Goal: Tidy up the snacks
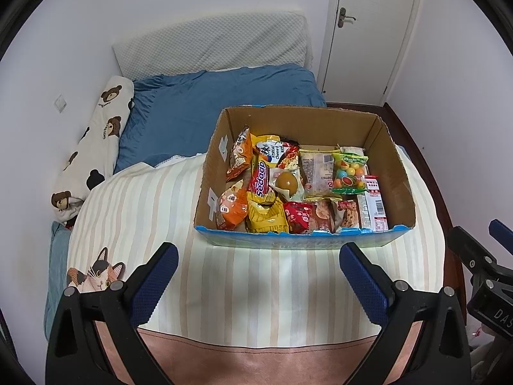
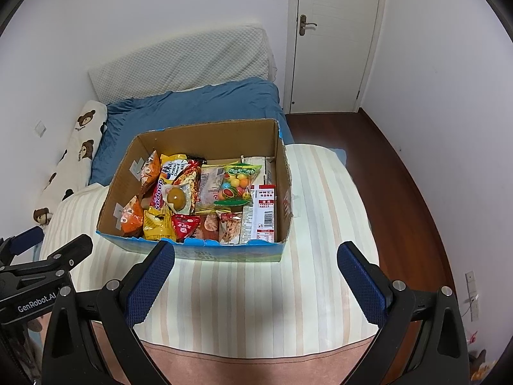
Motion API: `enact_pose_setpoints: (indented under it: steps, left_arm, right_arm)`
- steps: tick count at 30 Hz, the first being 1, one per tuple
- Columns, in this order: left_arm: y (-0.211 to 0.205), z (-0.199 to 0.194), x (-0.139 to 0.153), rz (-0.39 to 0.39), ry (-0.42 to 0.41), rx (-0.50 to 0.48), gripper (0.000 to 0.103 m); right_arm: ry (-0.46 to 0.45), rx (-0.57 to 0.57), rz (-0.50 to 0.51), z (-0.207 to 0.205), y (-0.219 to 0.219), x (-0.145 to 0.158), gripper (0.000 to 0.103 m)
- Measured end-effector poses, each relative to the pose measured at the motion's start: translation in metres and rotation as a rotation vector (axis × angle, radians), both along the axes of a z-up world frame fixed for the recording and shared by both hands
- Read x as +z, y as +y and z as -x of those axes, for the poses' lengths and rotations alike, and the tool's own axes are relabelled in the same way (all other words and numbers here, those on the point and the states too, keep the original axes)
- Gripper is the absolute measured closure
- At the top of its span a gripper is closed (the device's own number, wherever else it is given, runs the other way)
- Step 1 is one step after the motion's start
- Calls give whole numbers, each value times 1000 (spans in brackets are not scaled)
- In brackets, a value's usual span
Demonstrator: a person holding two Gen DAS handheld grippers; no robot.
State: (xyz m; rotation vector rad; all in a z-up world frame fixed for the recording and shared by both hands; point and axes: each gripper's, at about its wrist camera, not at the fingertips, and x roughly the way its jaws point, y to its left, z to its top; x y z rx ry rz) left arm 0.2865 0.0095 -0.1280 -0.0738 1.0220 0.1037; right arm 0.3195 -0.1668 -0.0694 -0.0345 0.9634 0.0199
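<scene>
Snacks: I count roughly a dozen packets [image 1: 290,186] in one box [image 1: 397,173].
Grippers: my left [image 1: 258,256] and right [image 2: 255,255], both spread wide, empty.

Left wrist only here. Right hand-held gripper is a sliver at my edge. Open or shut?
Observer: Open. Right hand-held gripper, jaws spread wide, nothing between, short of the cardboard box.
Operator: Box's right outer wall?
Observer: Red print on it, plus a tape scrap.
Operator: Anything low on the right wall?
Observer: Wall outlets, near the wood floor.
</scene>
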Motion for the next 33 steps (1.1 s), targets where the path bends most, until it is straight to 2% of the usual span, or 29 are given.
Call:
enact_pose_setpoints:
  steps: [33]
  left_arm:
    - [-1,4,10,-3,-16,-15,0]
  right_arm:
    - [-7,3,-14,2,-2,5,0]
